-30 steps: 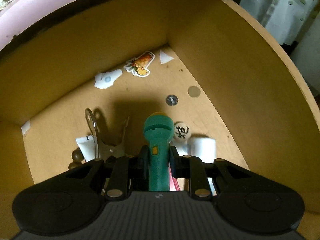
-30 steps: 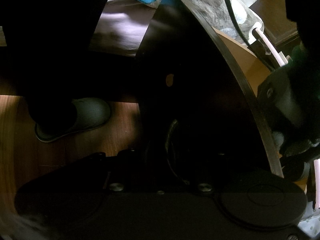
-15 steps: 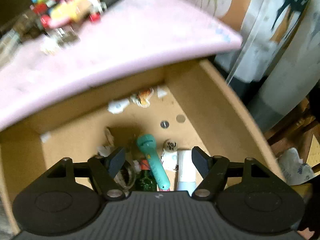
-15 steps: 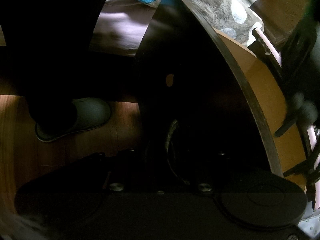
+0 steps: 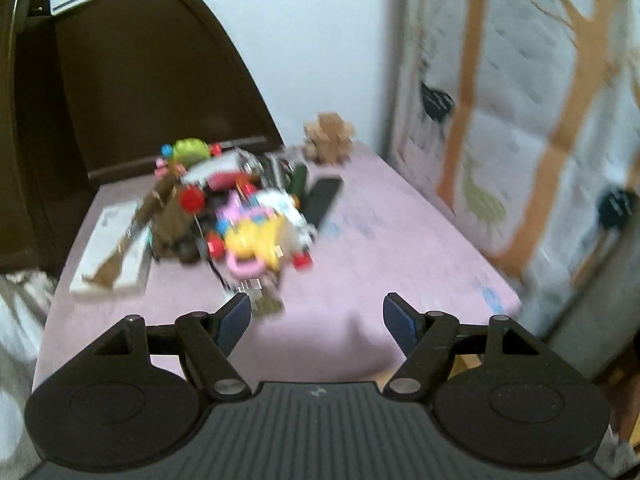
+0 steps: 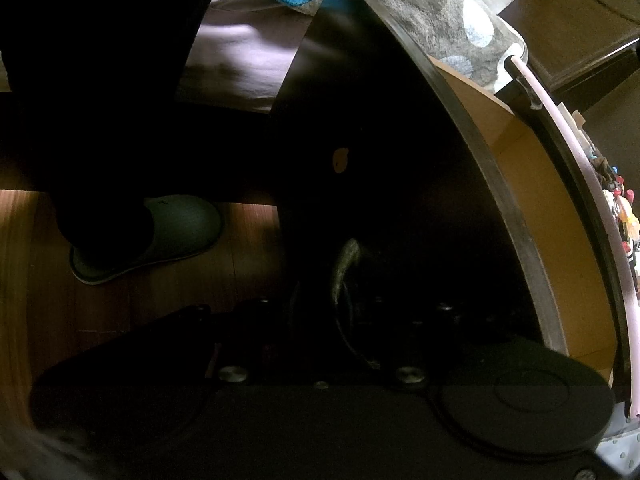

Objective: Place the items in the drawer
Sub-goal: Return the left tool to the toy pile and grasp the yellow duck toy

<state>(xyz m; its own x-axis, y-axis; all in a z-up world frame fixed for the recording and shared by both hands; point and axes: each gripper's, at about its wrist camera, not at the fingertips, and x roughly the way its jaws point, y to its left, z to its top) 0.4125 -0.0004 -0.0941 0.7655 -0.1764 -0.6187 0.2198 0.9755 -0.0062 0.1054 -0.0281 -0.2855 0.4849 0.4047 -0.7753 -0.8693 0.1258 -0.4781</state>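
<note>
Left tool (image 5: 316, 316) gapes empty, facing blurred toy pile (image 5: 236, 216).

A soft, matt pink cloth (image 5: 400, 248) covers the tabletop. The toys (image 5: 248, 216) piled on it look like glossy plastic. The drawer (image 6: 532, 208) has smooth bare wood inside and a dark glossy front. The floor (image 6: 120, 300) is polished wood.

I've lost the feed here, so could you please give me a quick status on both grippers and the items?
Left gripper open, empty, facing toy pile on pink tabletop. Right gripper in shadow at drawer handle, state unclear. Nothing blocking.
</note>
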